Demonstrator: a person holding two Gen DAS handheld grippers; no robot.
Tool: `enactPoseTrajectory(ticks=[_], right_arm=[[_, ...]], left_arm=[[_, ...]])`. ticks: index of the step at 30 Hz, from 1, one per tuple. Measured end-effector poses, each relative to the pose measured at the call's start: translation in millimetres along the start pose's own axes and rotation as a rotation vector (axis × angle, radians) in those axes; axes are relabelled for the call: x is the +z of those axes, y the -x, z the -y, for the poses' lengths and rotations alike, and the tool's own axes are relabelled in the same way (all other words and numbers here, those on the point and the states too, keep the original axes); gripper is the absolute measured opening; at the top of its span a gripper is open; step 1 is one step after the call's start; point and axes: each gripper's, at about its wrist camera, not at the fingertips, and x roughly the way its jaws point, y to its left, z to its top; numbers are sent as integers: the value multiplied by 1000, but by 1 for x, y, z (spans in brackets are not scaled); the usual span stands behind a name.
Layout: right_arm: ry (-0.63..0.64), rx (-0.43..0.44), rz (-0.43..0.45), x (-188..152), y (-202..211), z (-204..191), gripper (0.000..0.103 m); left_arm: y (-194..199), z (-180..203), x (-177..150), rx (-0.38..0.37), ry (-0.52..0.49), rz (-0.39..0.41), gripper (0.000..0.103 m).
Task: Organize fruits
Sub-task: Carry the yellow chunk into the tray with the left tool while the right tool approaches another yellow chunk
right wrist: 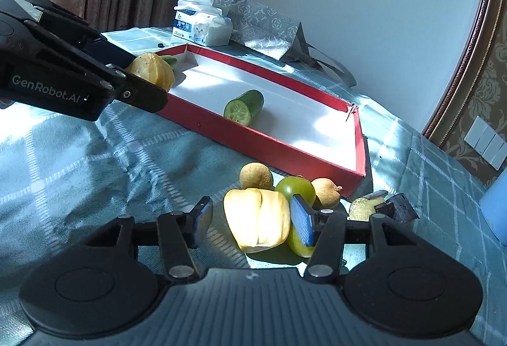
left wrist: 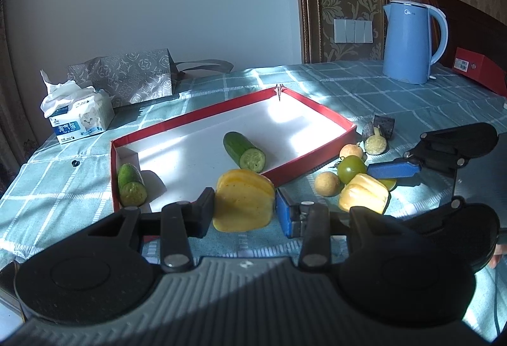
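Your left gripper (left wrist: 244,206) grips a yellow pepper piece (left wrist: 242,200) at the red tray (left wrist: 196,120), which holds two cucumber halves (left wrist: 244,151); your right gripper (right wrist: 252,224) gapes around another yellow piece (right wrist: 258,220), remaining fruits (right wrist: 296,187) outside.

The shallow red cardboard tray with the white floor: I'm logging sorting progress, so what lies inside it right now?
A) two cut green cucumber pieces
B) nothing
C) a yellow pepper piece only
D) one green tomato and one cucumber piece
A: the shallow red cardboard tray holds two cut green cucumber pieces, one mid-floor and one in its near corner.
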Motion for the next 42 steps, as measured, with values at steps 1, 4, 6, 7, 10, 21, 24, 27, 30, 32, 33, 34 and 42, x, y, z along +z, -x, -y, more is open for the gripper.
enactPoseTrajectory(ticks=[1, 4, 6, 7, 10, 21, 24, 27, 30, 32, 33, 34, 42], right_arm=[[-4, -1, -3, 1, 0, 0, 53], [-17, -51, -3, 2, -4, 6, 52], [-32, 16, -16, 6, -3, 5, 53], [-8, 20, -20, 5, -3, 1, 53], [-2, 1, -38, 2, -8, 0, 52], [-63, 24, -34, -5, -5, 8, 39], [-58, 21, -35, -5, -4, 7, 39], [-56, 19, -33, -5, -4, 7, 39], [-59, 19, -29, -6, -4, 7, 39], [-60, 17, -28, -6, -4, 7, 39], [-60, 17, -27, -6, -4, 7, 39], [-61, 18, -27, -6, -5, 7, 39], [-66, 21, -20, -7, -5, 9, 39]], left_arm=[[0, 0, 0, 0, 2, -1, 38], [1, -1, 0, -1, 5, -2, 38], [1, -1, 0, 1, 0, -2, 38], [1, -1, 0, 2, 2, -3, 38], [0, -2, 0, 6, 8, -3, 38], [-1, -1, 1, 0, 4, 0, 35], [-4, -4, -3, 8, 8, -15, 34], [-7, -6, -6, 26, -8, -25, 34], [-13, -7, -8, 40, -50, -49, 35], [-17, -6, -11, 47, -73, -59, 35], [-20, -7, -11, 41, -81, -70, 36], [-24, -8, -12, 33, -84, -94, 39], [-50, -7, -13, 84, -108, -188, 63]])
